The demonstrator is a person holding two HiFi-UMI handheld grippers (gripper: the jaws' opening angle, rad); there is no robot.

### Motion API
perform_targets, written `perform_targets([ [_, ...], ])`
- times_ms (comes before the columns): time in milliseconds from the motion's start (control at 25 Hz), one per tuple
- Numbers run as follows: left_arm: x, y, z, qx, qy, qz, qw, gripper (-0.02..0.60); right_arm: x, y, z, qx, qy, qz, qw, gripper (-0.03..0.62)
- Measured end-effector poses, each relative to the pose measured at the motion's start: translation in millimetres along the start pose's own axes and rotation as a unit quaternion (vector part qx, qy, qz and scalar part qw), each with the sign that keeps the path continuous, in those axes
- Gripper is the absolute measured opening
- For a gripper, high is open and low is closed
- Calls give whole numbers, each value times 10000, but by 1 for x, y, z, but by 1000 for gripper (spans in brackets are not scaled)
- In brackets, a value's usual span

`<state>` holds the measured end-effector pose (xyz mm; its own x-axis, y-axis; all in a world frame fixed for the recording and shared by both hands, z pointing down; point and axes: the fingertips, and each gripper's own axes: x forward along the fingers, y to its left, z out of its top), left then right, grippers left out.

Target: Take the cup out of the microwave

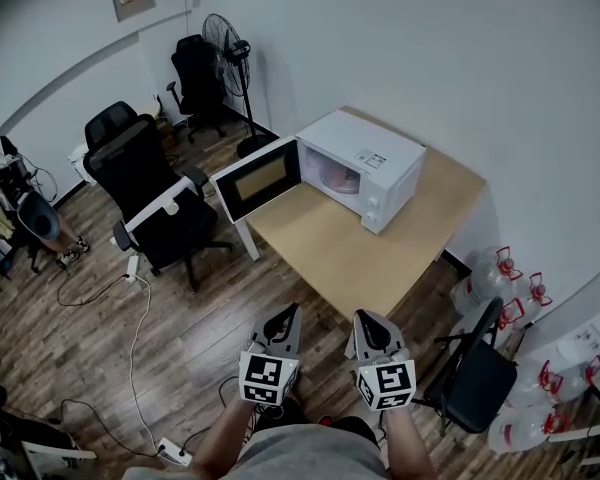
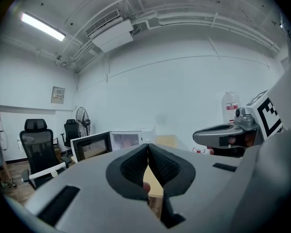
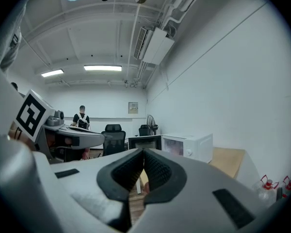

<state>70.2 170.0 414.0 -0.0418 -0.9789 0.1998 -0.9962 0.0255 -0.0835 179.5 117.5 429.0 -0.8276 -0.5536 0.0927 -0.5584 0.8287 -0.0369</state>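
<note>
A white microwave (image 1: 375,163) stands on a light wooden table (image 1: 380,258), its door (image 1: 258,180) swung open to the left. Inside the cavity a pale pink cup (image 1: 336,176) shows dimly. Both grippers hover over the floor in front of the table's near corner, well short of the microwave. My left gripper (image 1: 284,322) has its jaws pressed together with nothing between them, as its own view shows (image 2: 148,152). My right gripper (image 1: 371,328) is likewise shut and empty (image 3: 143,157). The microwave (image 2: 131,140) (image 3: 188,147) lies straight ahead of both.
A black office chair (image 1: 145,193) stands left of the open door, and another chair and a standing fan (image 1: 230,53) are behind it. A black folding chair (image 1: 475,373) and water bottles (image 1: 495,273) sit to the right. Cables (image 1: 130,348) cross the wooden floor.
</note>
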Motion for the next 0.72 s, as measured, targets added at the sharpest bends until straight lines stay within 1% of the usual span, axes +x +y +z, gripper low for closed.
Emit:
perform_targets([
  [200,29,24,1,46,-33,-71,10000,23,34,-9,0,28,-9,-119,9999,17],
  [360,64,57,-1,94,-50,-190,9998,23,75,-15,-2,58,16,-269,9996,17],
  [560,117,107,8,85,21,-470,9989,23,142,-23,8,108,64,-525,9985,17],
  [720,161,142,21,73,21,-778,9969,23,192,-35,21,137,52,-840,9964,17],
])
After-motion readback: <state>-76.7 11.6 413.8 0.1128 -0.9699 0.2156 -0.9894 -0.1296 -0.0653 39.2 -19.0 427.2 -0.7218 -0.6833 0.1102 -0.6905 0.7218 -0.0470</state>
